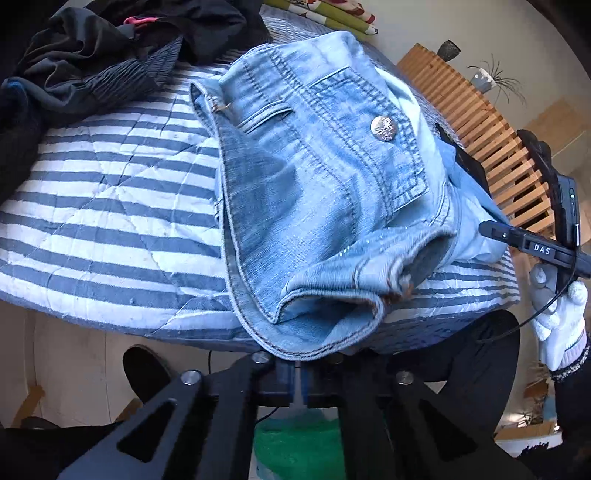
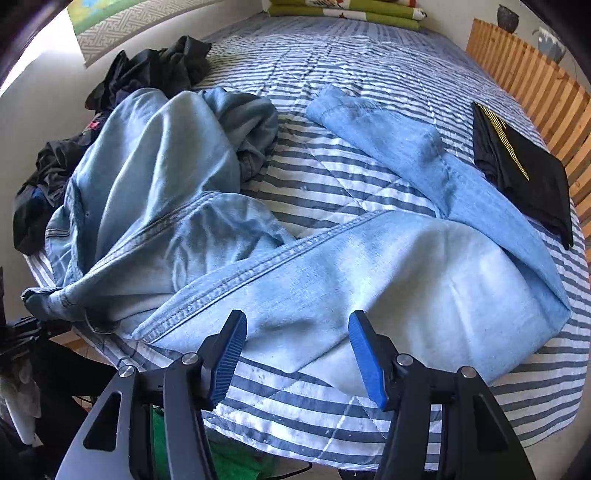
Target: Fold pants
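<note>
Light blue jeans point(image 1: 325, 192) lie on a striped bed, waist end with a metal button point(image 1: 384, 128) nearest the left wrist camera. My left gripper point(image 1: 299, 363) is shut on the waistband's edge at the bed's near side. In the right wrist view the jeans point(image 2: 332, 273) sprawl crumpled, one leg point(image 2: 406, 155) running toward the back right. My right gripper point(image 2: 295, 354) is open just above the denim, and its blue pads point(image 2: 229, 354) hold nothing. That gripper also shows in the left wrist view, as a black tool point(image 1: 535, 240) in a white-gloved hand point(image 1: 557, 314).
A heap of dark clothes point(image 2: 155, 66) lies at the bed's back left, also visible from the left wrist point(image 1: 92, 55). A folded black garment point(image 2: 524, 166) rests by the wooden slatted rail point(image 2: 535, 74). Green-patterned bedding point(image 2: 351, 11) is at the far end. Something green point(image 1: 295, 443) is below the bed edge.
</note>
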Tool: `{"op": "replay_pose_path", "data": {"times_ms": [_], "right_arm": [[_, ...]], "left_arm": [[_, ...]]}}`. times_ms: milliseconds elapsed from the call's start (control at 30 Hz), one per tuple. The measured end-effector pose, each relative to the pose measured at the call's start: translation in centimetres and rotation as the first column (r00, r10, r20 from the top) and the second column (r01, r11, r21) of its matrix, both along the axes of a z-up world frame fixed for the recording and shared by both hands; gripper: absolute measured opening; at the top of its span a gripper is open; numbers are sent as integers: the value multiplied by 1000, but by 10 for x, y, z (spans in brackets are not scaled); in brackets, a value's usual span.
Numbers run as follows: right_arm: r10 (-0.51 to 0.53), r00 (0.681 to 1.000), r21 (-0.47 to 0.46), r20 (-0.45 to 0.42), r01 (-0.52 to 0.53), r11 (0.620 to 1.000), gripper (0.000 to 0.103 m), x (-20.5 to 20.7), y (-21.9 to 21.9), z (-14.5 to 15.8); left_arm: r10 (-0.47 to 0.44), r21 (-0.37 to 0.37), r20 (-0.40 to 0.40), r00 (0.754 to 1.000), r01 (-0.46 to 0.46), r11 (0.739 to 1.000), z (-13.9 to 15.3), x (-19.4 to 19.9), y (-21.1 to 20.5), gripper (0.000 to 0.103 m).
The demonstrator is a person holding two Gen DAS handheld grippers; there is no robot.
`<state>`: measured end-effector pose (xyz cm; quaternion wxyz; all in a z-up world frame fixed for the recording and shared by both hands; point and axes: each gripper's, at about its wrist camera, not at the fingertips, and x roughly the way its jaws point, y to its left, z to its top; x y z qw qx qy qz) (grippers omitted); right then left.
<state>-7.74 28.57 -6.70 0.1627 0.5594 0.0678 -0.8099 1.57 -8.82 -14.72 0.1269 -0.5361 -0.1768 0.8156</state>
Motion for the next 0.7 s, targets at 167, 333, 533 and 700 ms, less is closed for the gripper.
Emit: {"op": "replay_pose_path", "data": {"times_ms": [167, 333, 533, 700], "right_arm": [[154, 986, 20, -59, -153, 988, 55, 7, -34, 2], [307, 950, -17, -59, -309, 951, 62, 9, -74, -6], [422, 906, -68, -15, -422, 904, 62, 13, -89, -14], [475, 880, -62, -21, -475, 878, 62, 20, -75, -11]], "left_arm": [[28, 24, -65, 998, -26, 999, 32, -9, -9, 0], [93, 10, -137, 986, -92, 996, 73, -36, -27, 0], [39, -5, -143, 989, -40, 999, 95, -66, -41, 0], [9, -15, -69, 998, -10, 1000, 63, -44, -35, 59]]}}
